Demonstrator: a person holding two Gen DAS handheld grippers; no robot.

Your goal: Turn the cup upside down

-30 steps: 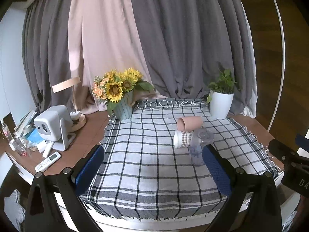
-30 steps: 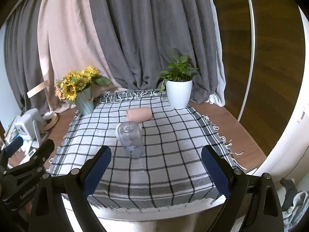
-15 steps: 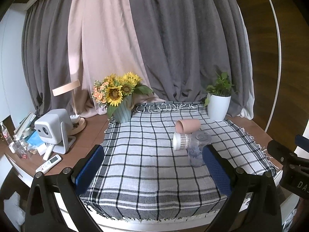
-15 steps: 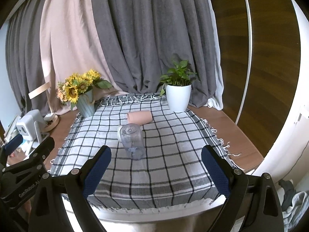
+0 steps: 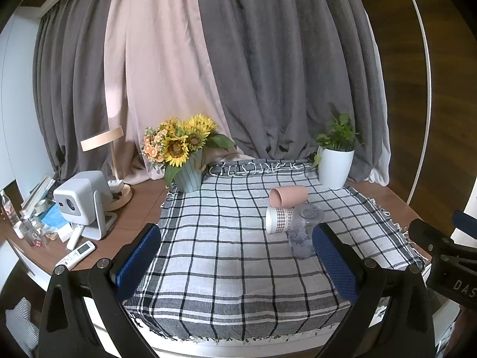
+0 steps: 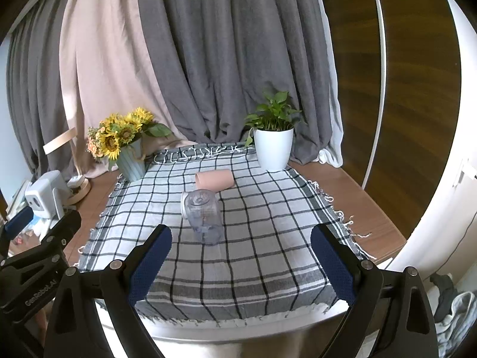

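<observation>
Three cups sit on the checked cloth [image 5: 226,256]. A pink cup [image 5: 288,195] lies on its side at the back, also in the right wrist view [image 6: 214,179]. A white checked cup [image 5: 278,219] lies on its side in front of it. A clear plastic cup [image 5: 304,232] stands mouth down nearest me, also in the right wrist view [image 6: 203,216], where it hides the checked cup. My left gripper [image 5: 237,264] is open and empty, short of the cups. My right gripper [image 6: 240,265] is open and empty, just behind the clear cup.
A sunflower vase [image 5: 186,161] stands at the cloth's back left and a white potted plant [image 5: 336,161] at the back right. A white projector [image 5: 82,201], a remote [image 5: 76,255] and small items lie on the wooden table to the left.
Both grippers have drawn back and risen slightly, so the table and cups look a little farther away. The cups have not moved.
</observation>
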